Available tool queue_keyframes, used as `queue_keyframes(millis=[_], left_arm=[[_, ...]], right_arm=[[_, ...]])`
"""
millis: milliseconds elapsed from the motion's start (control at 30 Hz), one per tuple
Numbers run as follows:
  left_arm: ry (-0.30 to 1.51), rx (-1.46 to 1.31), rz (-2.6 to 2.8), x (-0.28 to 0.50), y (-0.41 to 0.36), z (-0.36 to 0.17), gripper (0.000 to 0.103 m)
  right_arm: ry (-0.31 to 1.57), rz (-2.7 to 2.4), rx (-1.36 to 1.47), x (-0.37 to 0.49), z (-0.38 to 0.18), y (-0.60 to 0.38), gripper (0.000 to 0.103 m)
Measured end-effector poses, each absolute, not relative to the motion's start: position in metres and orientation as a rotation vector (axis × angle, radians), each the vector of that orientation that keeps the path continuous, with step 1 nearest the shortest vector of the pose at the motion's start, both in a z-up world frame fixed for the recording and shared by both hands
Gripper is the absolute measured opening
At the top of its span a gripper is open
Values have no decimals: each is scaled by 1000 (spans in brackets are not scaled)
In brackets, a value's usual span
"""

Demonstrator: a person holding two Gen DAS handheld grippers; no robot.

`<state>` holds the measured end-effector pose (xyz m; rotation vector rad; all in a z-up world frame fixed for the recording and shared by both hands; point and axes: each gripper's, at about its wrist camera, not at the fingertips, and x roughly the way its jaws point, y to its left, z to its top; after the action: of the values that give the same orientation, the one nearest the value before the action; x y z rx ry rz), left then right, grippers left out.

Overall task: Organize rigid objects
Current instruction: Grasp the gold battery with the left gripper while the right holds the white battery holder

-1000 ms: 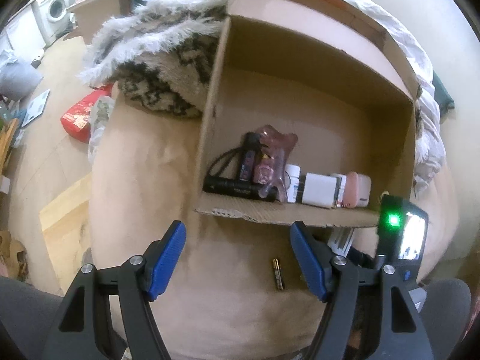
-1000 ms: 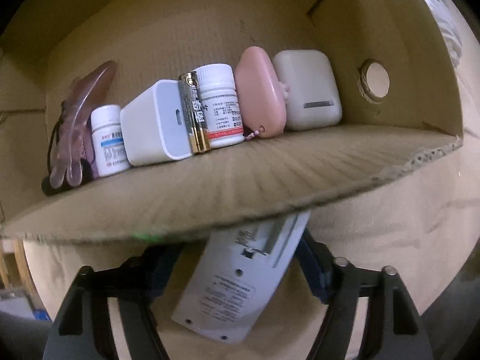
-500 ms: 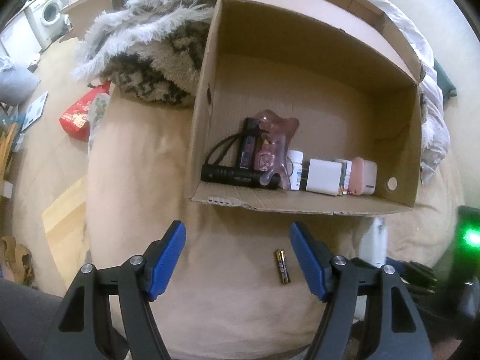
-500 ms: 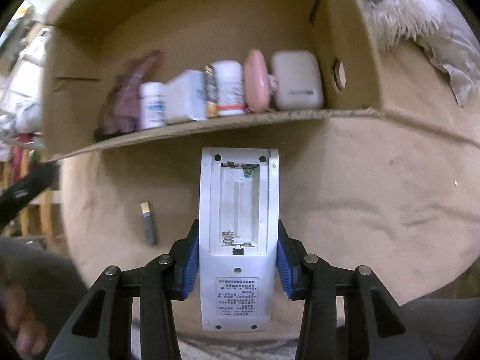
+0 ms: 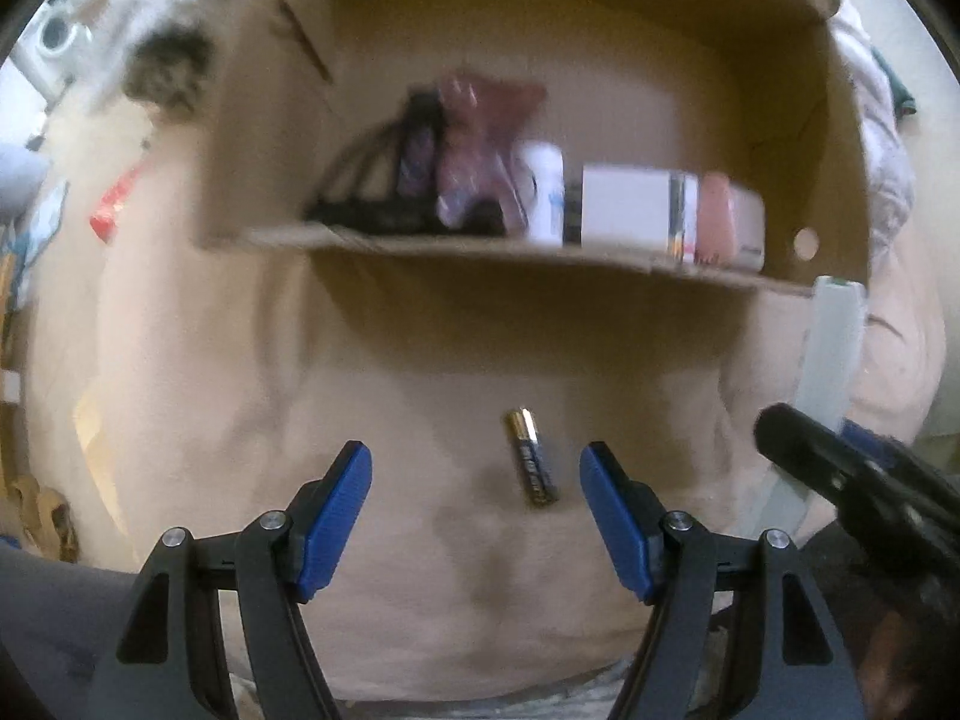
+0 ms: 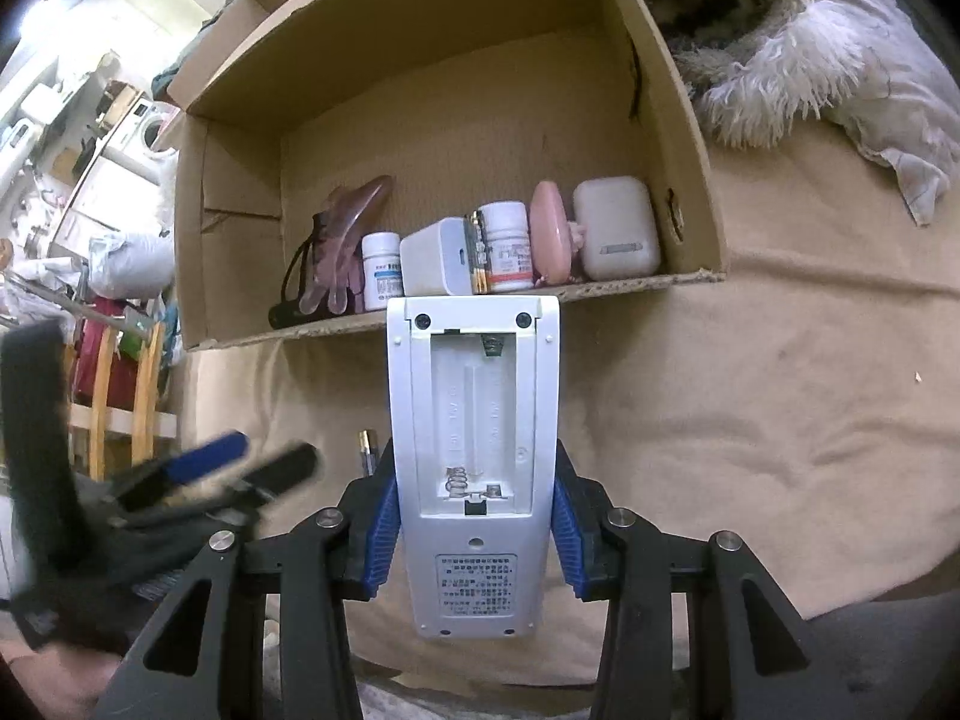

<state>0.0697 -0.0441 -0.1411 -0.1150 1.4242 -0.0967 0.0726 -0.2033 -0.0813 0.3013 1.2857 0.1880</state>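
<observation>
A: What is the right gripper (image 6: 474,525) holding?

B: A white remote control (image 6: 473,456), back side up, battery compartment uncovered and bare of cells. The blue jaws are clamped on its lower sides, and its top end points ahead of the jaws at the cardboard box (image 6: 672,138).

A: And the box — what is in it?

B: It lies on its side on a tan blanket (image 6: 750,390), open face toward the grippers. Along its near edge, straight ahead of the right jaws, stands a row: a black corded item with a translucent pink piece (image 6: 348,240) leaning on it, a small white bottle (image 6: 382,276), a white charger block (image 6: 433,264), a battery standing upright (image 6: 478,252), a second white bottle (image 6: 507,243), a pink oval case (image 6: 552,231) and a white earbud case (image 6: 615,227) at the far right end.

A: The left gripper (image 5: 475,495)?

B: Its jaws stand wide apart with nothing between the pads. A loose battery (image 5: 531,465) lies on the blanket just ahead of them, nearer the right-hand jaw, not touching either. That view is blurred, yet the same box contents show beyond, and the remote appears at its right edge

A: Anything else?

B: A shaggy white throw (image 6: 780,72) lies beside the box, ahead and right of the right jaws
</observation>
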Motion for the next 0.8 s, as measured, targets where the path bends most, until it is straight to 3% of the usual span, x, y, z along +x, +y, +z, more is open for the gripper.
queue_keyframes(millis=[133, 333, 400, 533, 600, 800], left_arm=[[1470, -158, -76, 75, -50, -159, 65], [1449, 8, -84, 72, -84, -168, 65], [1450, 44, -67, 71, -88, -173, 57], [1443, 90, -45, 68, -91, -173, 23], [1453, 70, -42, 68, -86, -172, 11], [1466, 26, -16, 65, -59, -170, 9]], right_arm=[[1305, 164, 305, 73, -93, -196, 45], [1285, 170, 356, 73, -84, -211, 45], [1281, 175, 363, 72, -83, -211, 45], [1277, 183, 361, 69, -76, -215, 45], [1275, 185, 359, 67, -73, -217, 45], [1285, 182, 348, 73, -84, -207, 45]])
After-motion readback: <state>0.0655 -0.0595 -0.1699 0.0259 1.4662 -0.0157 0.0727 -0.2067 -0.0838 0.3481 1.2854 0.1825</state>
